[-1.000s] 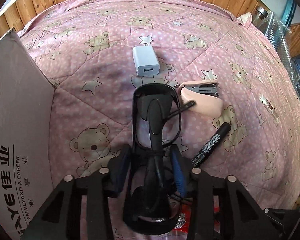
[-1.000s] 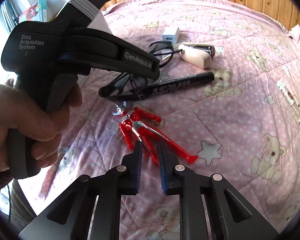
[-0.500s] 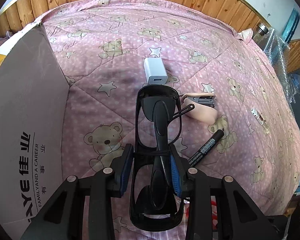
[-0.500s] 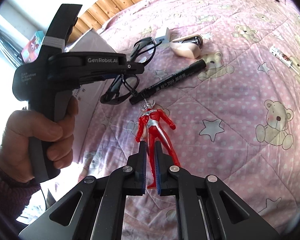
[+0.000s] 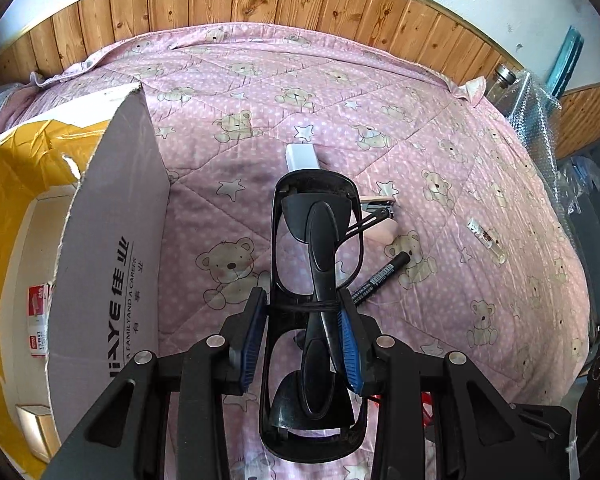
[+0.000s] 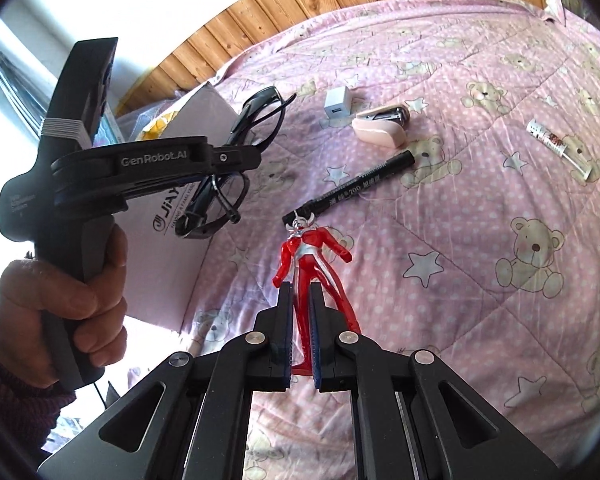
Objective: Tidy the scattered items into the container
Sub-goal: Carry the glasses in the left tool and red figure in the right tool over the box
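The black glasses (image 5: pixel 315 276) hang above the pink quilt (image 5: pixel 440 168), pinched at the bridge by the left gripper (image 5: pixel 302 308), right beside the open cardboard box (image 5: pixel 112 216). The right gripper (image 6: pixel 300 300) is clamped on a leg of the red toy figure (image 6: pixel 310 256), lifted clear; charger (image 6: pixel 337 109), stapler (image 6: pixel 382 126) and marker (image 6: pixel 352 190) lie beyond.

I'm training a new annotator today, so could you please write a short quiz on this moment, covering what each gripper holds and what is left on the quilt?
1. True or false: the left gripper is shut on the black glasses.
2. What does the right gripper hold? A) black marker B) red toy figure C) white charger
3. Fill in: the cardboard box stands to the ____ of the held glasses in the left wrist view.

Key:
1. True.
2. B, the red toy figure; the black marker and white charger lie on the quilt.
3. Left.
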The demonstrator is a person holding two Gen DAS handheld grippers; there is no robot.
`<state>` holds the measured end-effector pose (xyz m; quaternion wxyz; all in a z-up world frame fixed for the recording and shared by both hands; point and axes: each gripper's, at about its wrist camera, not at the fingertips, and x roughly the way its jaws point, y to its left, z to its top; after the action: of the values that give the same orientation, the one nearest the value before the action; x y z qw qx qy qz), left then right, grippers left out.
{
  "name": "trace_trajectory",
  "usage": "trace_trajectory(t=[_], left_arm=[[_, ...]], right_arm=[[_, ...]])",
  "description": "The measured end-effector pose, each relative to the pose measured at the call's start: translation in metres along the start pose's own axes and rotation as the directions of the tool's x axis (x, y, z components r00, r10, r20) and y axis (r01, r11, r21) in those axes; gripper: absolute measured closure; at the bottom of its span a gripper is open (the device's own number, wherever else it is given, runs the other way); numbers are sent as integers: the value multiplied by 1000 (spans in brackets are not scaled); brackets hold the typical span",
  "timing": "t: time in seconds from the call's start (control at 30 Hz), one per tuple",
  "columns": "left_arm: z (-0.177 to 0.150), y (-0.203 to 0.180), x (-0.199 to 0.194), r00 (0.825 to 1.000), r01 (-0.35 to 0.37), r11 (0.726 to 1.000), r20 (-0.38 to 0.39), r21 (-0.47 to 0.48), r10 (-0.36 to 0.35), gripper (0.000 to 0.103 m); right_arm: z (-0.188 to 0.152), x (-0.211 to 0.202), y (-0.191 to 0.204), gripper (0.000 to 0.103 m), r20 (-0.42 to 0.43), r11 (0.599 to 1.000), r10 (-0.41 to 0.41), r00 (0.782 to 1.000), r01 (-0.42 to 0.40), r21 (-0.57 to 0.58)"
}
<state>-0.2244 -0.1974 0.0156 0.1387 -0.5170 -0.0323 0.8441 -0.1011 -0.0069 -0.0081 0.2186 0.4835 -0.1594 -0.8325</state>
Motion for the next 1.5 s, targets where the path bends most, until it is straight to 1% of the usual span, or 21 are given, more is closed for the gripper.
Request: trace_trajectory(t=[0.07,0.13,0.23,0.33,0.47,0.9,1.23,1.5], left_arm=[[-4,0,-8,1000,2,1000,6,0,-2,67],[-9,-1,-11,1000,3,1000,5,-2,-3,67],[-16,-6,-15,1000,10,1000,-3,3,-10,67],[-22,-11,-22,1000,19,1000,0,15,-19,67],[-24,-14,-37,999,25,1000,23,14,-25,67],[-31,-6,-89,994,22,1000,105,2,-22,67],[-42,6,-127,985,2,1000,173,-8,0,67],[-52,11,-152,976,7,1000,216,-13,-4,67]], right_arm=[[-2,3,3,95,0,1000,-16,1000,16,-6],[-6,9,3,95,-8,998,-54,999,54,-17],[-19,3,0,95,-27,999,-47,999,48,17],[-25,-8,2,95,-13,999,-50,999,50,18],[-24,-21,7,95,17,998,-55,998,55,4],[-19,-56,49,95,89,996,-47,995,54,-72],[-20,-78,83,95,132,990,-42,990,59,-129],[-21,-92,105,95,161,983,-41,986,69,-168]])
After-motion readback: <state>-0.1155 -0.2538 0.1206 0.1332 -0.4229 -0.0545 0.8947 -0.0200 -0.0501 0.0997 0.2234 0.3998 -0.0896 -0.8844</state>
